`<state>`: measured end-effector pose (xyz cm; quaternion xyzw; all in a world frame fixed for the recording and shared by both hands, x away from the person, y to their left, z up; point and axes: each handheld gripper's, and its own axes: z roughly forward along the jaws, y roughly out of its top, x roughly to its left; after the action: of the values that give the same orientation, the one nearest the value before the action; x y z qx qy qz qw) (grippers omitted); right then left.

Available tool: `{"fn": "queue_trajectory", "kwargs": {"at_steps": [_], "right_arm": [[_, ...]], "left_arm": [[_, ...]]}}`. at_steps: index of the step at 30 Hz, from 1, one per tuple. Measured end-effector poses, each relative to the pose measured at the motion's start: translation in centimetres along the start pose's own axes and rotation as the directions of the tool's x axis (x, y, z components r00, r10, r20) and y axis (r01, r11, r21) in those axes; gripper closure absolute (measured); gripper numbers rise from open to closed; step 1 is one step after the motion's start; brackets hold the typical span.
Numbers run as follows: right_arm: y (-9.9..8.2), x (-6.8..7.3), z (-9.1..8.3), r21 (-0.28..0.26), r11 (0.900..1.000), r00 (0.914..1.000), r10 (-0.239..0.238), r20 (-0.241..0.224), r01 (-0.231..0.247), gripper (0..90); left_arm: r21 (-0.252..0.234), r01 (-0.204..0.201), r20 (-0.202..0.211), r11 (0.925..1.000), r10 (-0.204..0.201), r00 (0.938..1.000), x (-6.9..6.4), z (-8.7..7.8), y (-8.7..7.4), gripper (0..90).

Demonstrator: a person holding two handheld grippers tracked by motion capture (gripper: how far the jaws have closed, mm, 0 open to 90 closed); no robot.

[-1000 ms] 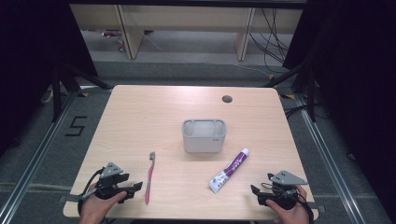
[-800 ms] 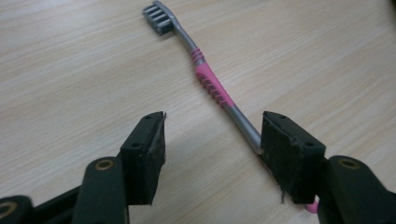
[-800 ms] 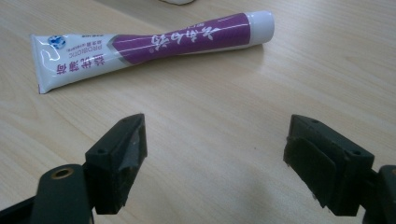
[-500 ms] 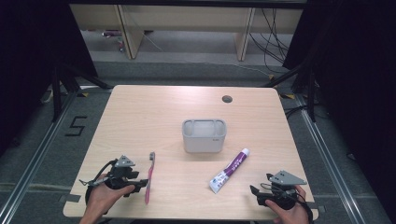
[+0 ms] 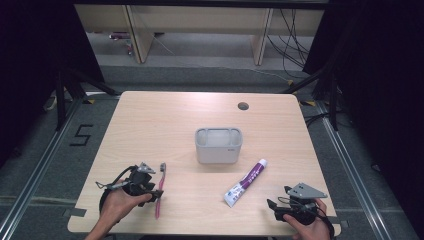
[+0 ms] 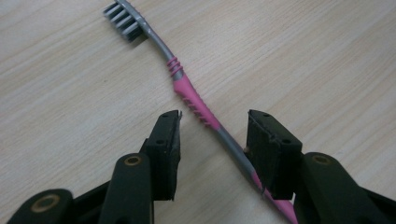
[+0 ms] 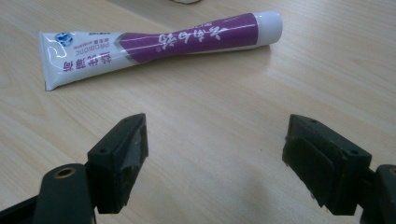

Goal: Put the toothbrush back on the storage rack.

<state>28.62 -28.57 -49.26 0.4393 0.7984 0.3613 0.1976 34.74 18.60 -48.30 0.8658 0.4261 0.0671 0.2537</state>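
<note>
The left claw (image 6: 212, 128) sat low over the worktop (image 5: 165, 120) with the toothbrush (image 6: 187, 93) running diagonally between its jaws. Those jaws had just been closing, yet they were not clamped: in the left gripper view one pad stood clear of the handle, while the other was at or nearly against the grey stretch of the shaft, and I could not tell whether it touched. The bristle head lay ahead of the claw, away from the hand; the tail of the handle ran back under the nearer jaw.

The toothbrush looked light and stiff, a thin plastic rod with a pink ribbed grip just ahead of the pads. It would likely roll or skid on the smooth wood if pinched off-centre, so the ribbed rubbery section seemed the better place to take hold, squarely across the shaft, not the slick grey neck.

The right claw (image 7: 215, 154) rested released, jaws wide apart and holding nothing. The toothpaste tube (image 7: 154, 46) lay ahead of it, well apart, cap to one side and crimped end to the other. It appeared soft and squeezable, best gripped mid-body. The grey holder (image 5: 218, 145) stood farther off, beyond both claws.
</note>
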Motion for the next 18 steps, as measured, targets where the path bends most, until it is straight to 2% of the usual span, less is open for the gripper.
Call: {"fn": "queue_trajectory", "kwargs": {"at_steps": [2,5,6,7,9,10,11,13,18], "right_arm": [[0.0,-0.1,0.1,-0.010,0.9998,0.9998,-0.019,0.000,0.019,22.5],[0.1,-0.1,0.0,-0.004,0.9999,0.9999,-0.010,-0.014,0.010,22.6],[0.1,0.0,-0.1,0.001,1.0000,1.0000,-0.008,-0.005,0.008,22.6],[0.1,-0.2,-0.1,-0.007,0.9992,0.9992,-0.039,0.001,0.039,22.6],[0.0,-0.1,0.0,0.001,0.9996,0.9993,-0.030,-0.021,0.030,23.0],[0.0,0.0,0.0,-0.002,0.9994,0.9994,-0.033,-0.009,0.033,23.2],[0.0,-0.2,0.0,-0.005,0.9981,0.9981,-0.061,-0.002,0.061,23.2],[0.1,0.0,0.0,-0.001,0.9989,0.9988,-0.047,-0.012,0.047,23.5],[0.1,0.0,0.0,0.002,0.9983,0.9982,-0.058,-0.011,0.059,24.6]], "left_arm": [[0.020,-0.011,0.000,0.9997,0.011,0.9999,-0.2,0.2,0.3,54.8],[0.025,-0.008,-0.005,0.9997,0.008,1.0000,-0.2,0.4,0.5,54.8],[0.036,-0.003,-0.009,0.9994,0.004,0.9999,-0.2,0.5,0.6,54.8],[0.045,-0.010,-0.010,0.9990,0.010,0.9999,-0.1,0.6,0.7,54.8],[0.052,-0.007,-0.014,0.9986,0.007,0.9999,-0.2,0.7,0.8,55.5],[0.055,-0.010,-0.017,0.9984,0.011,0.9998,-0.1,0.8,0.9,56.4],[0.055,-0.010,-0.017,0.9984,0.011,0.9998,-0.1,0.8,0.9,57.0],[0.071,-0.021,-0.013,0.9973,0.022,0.9997,0.1,1.0,1.1,60.1],[0.098,-0.046,-0.021,0.9941,0.049,0.9986,0.1,1.0,1.3,66.6]]}}
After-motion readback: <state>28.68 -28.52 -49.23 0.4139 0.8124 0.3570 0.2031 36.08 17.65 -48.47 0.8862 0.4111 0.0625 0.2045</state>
